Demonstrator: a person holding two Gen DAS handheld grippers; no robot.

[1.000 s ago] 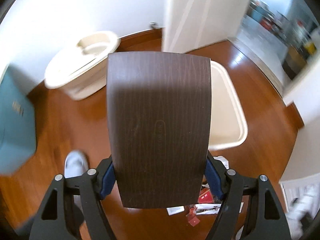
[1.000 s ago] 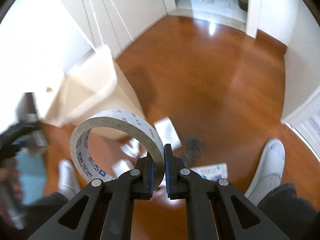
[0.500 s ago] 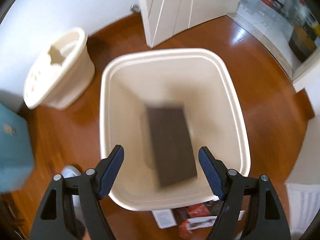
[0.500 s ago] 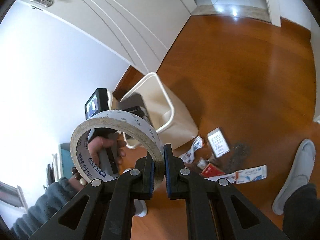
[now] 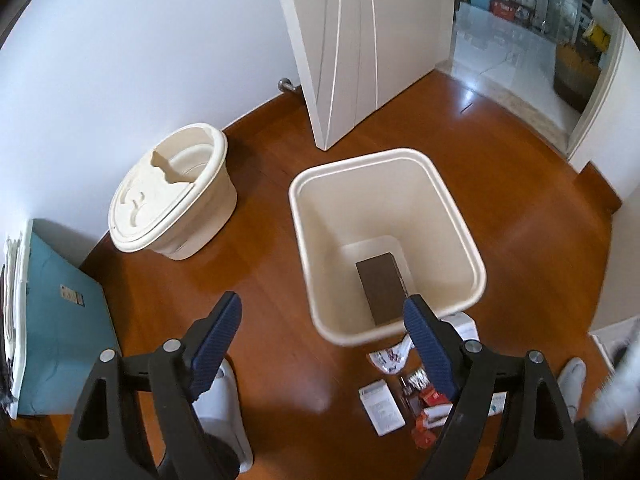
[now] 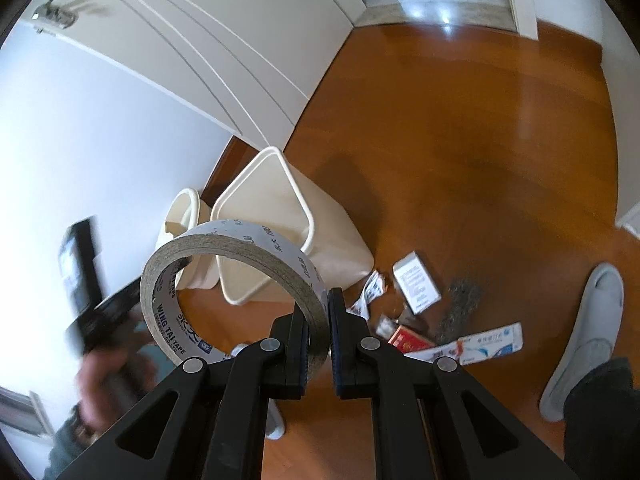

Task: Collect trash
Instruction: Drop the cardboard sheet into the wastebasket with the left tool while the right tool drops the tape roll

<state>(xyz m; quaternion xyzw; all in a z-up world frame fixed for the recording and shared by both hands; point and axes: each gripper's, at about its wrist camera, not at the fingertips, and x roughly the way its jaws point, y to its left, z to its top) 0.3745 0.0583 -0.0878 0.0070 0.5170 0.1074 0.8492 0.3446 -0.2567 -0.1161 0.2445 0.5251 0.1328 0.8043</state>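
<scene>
The left gripper [image 5: 322, 316] has its fingers spread wide and holds nothing, above the wooden floor [image 5: 272, 256] beside the cream trash bin [image 5: 474, 254]. A dark brown board [image 5: 382, 286] lies inside the bin. The right gripper [image 6: 319, 322] pinches a roll of tape [image 6: 224, 276] by its wall. Wrappers and a small white box [image 6: 416, 282] lie on the floor just beside the bin.
</scene>
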